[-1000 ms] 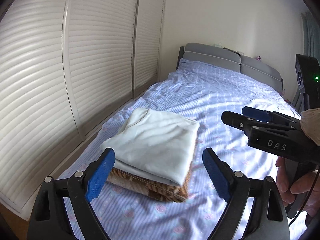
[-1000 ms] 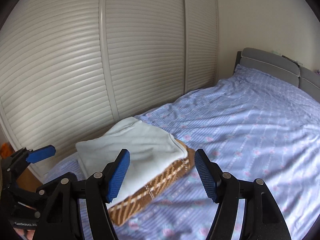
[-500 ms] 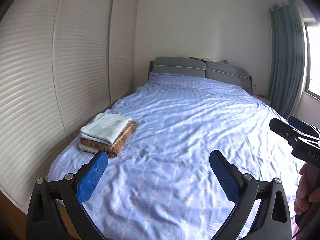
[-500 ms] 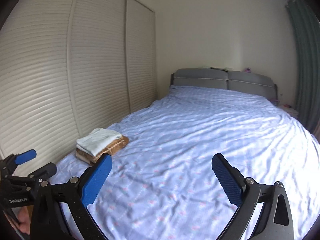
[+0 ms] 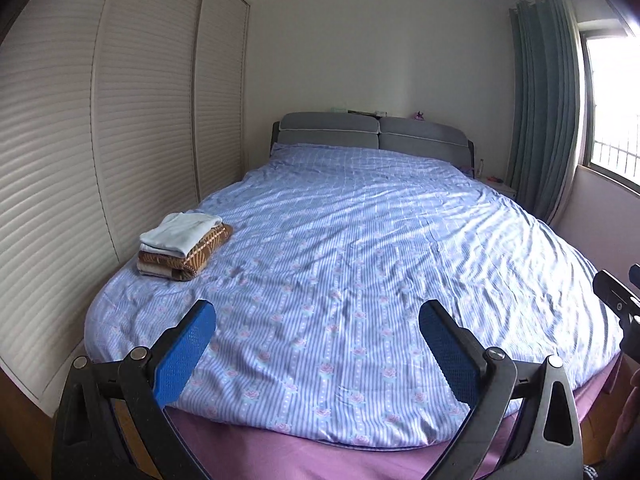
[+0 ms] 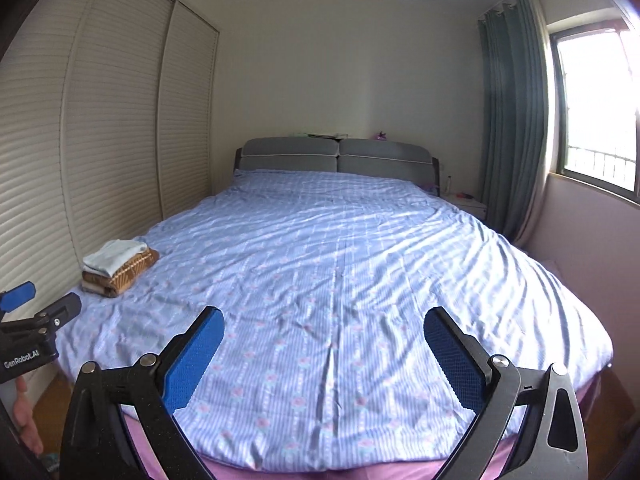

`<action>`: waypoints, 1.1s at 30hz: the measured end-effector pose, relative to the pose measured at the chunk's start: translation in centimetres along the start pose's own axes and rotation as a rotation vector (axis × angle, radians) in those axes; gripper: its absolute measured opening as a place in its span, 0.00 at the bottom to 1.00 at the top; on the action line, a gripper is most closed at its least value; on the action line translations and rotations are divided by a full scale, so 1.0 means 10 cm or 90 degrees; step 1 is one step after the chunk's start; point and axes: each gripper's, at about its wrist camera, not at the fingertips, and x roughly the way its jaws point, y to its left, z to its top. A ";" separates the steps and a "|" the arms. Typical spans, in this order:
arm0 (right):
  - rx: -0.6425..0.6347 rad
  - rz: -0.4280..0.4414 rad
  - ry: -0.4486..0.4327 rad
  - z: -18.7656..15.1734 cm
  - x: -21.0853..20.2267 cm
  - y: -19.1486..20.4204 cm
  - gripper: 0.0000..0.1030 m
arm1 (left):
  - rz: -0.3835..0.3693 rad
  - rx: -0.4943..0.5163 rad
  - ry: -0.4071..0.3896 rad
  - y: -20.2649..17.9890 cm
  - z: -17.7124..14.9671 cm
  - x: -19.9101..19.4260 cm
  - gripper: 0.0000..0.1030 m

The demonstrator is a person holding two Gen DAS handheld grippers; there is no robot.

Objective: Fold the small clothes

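A stack of folded clothes [image 5: 182, 246], a pale mint garment on top of brown patterned ones, lies near the left edge of the bed [image 5: 360, 264]; it also shows in the right wrist view [image 6: 118, 266]. My left gripper [image 5: 318, 354] is open and empty, held back past the foot of the bed. My right gripper [image 6: 324, 360] is open and empty, also behind the foot of the bed. Each gripper shows at the edge of the other's view.
Louvered wardrobe doors [image 5: 120, 128] run along the left side close to the bed. A grey headboard [image 5: 372, 134] is at the far end. A green curtain [image 6: 512, 120] and a window [image 6: 596, 112] are on the right, with a nightstand [image 6: 466, 202] below.
Both grippers have pulled back from right over the folded stack to beyond the foot of the bed. The stack stays on the bed. Both stay open.
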 end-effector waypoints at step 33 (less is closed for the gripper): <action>0.040 -0.044 0.047 -0.30 -0.14 -0.26 0.98 | -0.015 0.024 0.013 -0.11 -0.14 -0.04 1.00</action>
